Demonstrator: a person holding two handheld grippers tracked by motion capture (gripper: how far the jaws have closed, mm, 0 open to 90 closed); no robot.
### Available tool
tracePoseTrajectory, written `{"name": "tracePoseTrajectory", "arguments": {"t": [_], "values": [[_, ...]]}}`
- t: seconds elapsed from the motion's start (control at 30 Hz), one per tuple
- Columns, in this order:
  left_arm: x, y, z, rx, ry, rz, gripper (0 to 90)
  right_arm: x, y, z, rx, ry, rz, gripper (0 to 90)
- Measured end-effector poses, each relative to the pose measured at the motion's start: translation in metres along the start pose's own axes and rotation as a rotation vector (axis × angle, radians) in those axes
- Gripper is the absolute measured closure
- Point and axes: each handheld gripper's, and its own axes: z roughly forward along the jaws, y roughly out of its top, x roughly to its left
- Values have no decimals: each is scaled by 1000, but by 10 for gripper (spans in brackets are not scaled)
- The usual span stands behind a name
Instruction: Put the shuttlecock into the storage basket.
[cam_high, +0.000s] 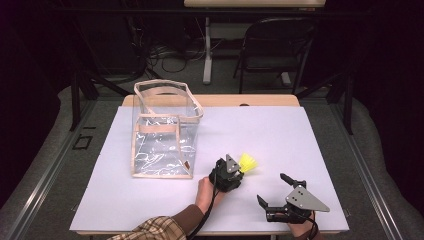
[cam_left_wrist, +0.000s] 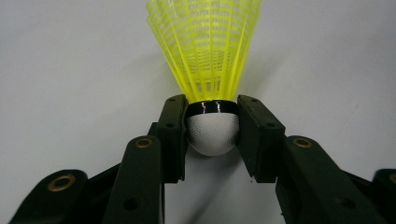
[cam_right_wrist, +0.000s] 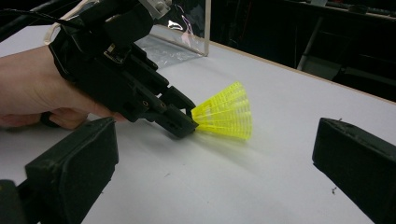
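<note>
A yellow shuttlecock (cam_high: 248, 163) with a white cork head lies on its side on the white tabletop (cam_high: 280, 135), right of the bag. My left gripper (cam_high: 240, 172) is shut on it. In the left gripper view both pads press on the cork and black band, below the skirt of the shuttlecock (cam_left_wrist: 212, 56). The right gripper view shows the left gripper (cam_right_wrist: 187, 122) holding the shuttlecock (cam_right_wrist: 226, 112) low over the table. My right gripper (cam_high: 271, 187) stands open near the front right edge, with nothing between its jaws.
A clear plastic bag (cam_high: 162, 132) with tan trim stands upright and open-topped at the table's left centre, just left of the left hand. A folding chair (cam_high: 272, 50) and a desk leg stand beyond the far edge.
</note>
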Motion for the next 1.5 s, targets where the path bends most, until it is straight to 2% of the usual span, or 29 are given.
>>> {"name": "tracePoseTrajectory", "arguments": {"t": [0.47, 1.1, 1.5], "values": [[7, -1, -8, -24, -14, -43, 647, 0, 0, 0, 0, -2, 0, 0], [15, -9, -24, -59, -10, -15, 647, 0, 0, 0, 7, -1, 2, 0], [23, -14, -40, -62, -24, 0, 647, 0, 0, 0, 8, -3, 8, 0]]}}
